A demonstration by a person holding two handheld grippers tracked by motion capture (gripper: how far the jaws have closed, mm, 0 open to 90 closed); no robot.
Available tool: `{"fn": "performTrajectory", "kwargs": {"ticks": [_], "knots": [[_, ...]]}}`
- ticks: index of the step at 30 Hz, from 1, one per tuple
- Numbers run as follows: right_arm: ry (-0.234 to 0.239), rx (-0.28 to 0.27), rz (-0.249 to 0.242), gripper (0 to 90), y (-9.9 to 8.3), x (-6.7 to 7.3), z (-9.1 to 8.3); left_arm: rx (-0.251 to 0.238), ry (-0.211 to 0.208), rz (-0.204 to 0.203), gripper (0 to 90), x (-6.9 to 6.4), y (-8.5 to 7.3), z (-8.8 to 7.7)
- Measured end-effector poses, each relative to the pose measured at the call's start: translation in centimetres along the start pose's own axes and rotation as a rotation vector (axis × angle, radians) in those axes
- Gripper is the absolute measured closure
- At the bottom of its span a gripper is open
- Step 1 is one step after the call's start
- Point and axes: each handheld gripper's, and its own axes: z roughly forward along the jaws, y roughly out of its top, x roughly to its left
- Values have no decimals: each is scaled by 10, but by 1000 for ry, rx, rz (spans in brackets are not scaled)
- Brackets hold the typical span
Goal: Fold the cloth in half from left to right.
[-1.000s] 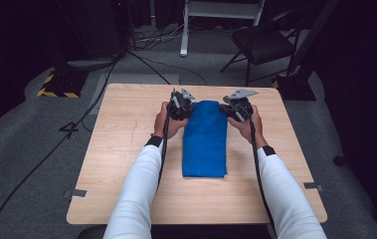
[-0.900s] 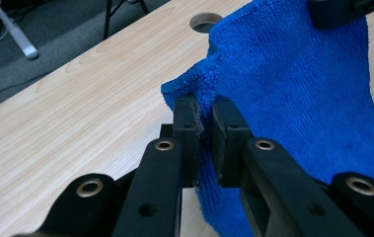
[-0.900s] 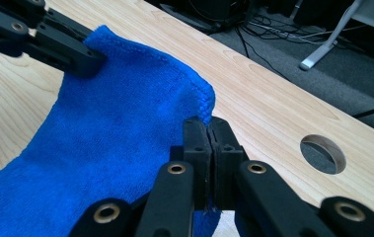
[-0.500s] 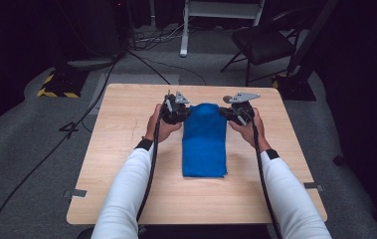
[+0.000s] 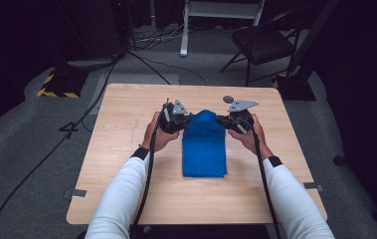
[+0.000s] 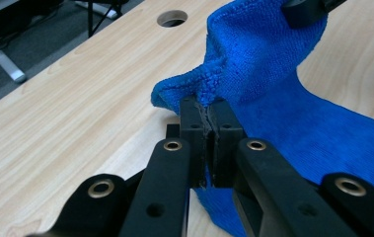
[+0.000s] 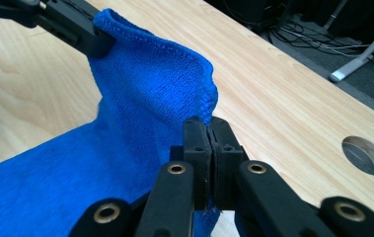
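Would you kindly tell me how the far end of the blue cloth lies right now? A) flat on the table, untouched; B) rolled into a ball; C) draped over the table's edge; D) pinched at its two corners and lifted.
D: the left tongs and right tongs each clamp a far corner of the blue cloth, which rises off the table there.

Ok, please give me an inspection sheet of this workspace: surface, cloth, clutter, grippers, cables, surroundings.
Surface: wooden table, round hole near the far edge.
Job's things: blue cloth folded lengthwise, far end lifted off the table.
Clutter: nothing seen.
Grippers: left gripper shut on the cloth's far left corner; right gripper shut on its far right corner.
Cables: one black cable trails along each forearm; more cables lie on the floor beyond the table.
Surroundings: grey carpet, chair, white stand, yellow-black striped base.
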Motion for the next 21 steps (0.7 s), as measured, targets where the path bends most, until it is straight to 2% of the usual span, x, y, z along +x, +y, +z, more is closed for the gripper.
{"fn": "performTrajectory", "kwargs": {"ticks": [7,11,14,21], "knots": [[24,0,-18,884,-7,10,-7,21,-5,50,872,-9,-11,-5],[34,-4,-16,884,-11,13,-11,31,-12,47,872,-12,-16,-5],[43,-11,-17,884,-14,16,-13,23,-15,29,870,-13,-18,-7],[64,-12,-20,884,-21,22,-15,22,-27,45,866,-19,-22,-9]]}}
